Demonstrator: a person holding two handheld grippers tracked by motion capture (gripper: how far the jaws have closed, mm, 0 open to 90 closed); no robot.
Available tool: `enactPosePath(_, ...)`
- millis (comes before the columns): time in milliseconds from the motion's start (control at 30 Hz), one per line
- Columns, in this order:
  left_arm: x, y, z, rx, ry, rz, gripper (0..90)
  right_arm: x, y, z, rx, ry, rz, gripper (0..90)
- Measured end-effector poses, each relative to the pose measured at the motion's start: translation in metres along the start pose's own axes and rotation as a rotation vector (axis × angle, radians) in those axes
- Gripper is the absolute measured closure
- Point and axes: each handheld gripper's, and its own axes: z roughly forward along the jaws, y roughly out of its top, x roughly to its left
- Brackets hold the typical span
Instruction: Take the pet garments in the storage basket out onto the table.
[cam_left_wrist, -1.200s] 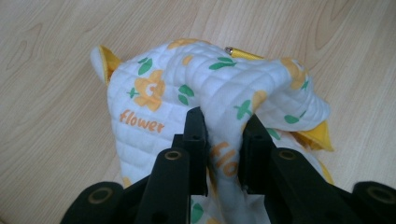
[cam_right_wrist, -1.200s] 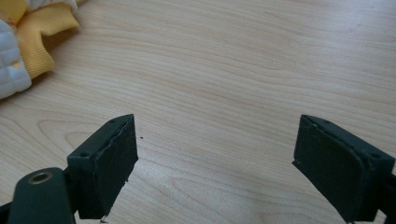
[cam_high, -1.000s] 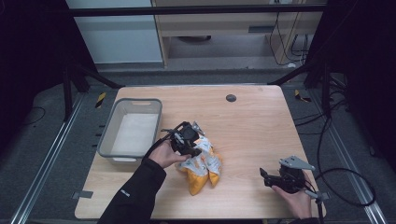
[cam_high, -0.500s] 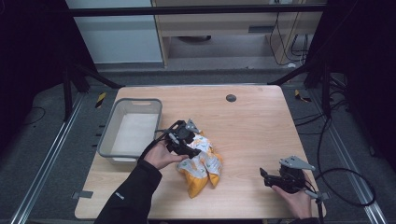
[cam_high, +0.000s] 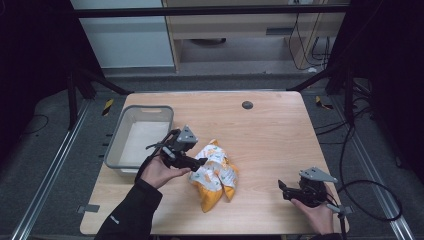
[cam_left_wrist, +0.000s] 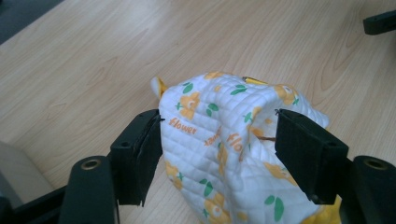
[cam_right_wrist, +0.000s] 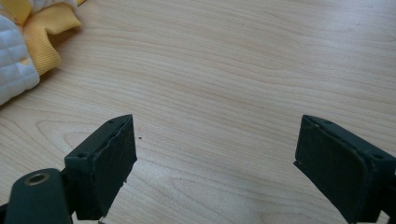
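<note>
A small quilted garment, white with orange bears and yellow trim, lies crumpled on the wooden table. My left gripper hovers at its left edge. In the left gripper view the garment bulges up between the jaws of that gripper; they have just been opening and now stand wide, without pinching the fabric. My right gripper rests open near the table's front right. In the right gripper view it has bare wood between its jaws, and the garment's yellow cuff lies at the top left.
A grey plastic tray sits at the table's left, just beyond my left hand. A black round cap is set into the tabletop at the back. The right gripper's jaw tip shows at the left gripper view's top right.
My left gripper has opened and let go of the garment, then drawn back a little to the left and up. The right gripper has stayed still.
</note>
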Motion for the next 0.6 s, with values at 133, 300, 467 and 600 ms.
enactPosePath(133, 0.003, -0.02, -0.014, -0.057, 0.028, -0.042, 29.9, 0.0, 0.0, 0.0, -0.001, -0.001, 0.0, 12.2)
enactPosePath(300, 0.005, -0.038, -0.023, -0.098, 0.062, -0.072, 29.4, 0.0, 0.0, 0.0, 0.002, 0.0, 0.007, 12.0)
enactPosePath(467, 0.007, -0.062, -0.03, -0.135, 0.112, -0.117, 29.5, 0.0, -0.001, 0.0, 0.0, -0.001, 0.004, 11.9)
enactPosePath(600, 0.007, -0.081, -0.035, -0.176, 0.145, -0.159, 30.1, 0.0, -0.001, 0.0, 0.001, -0.001, 0.001, 11.7)
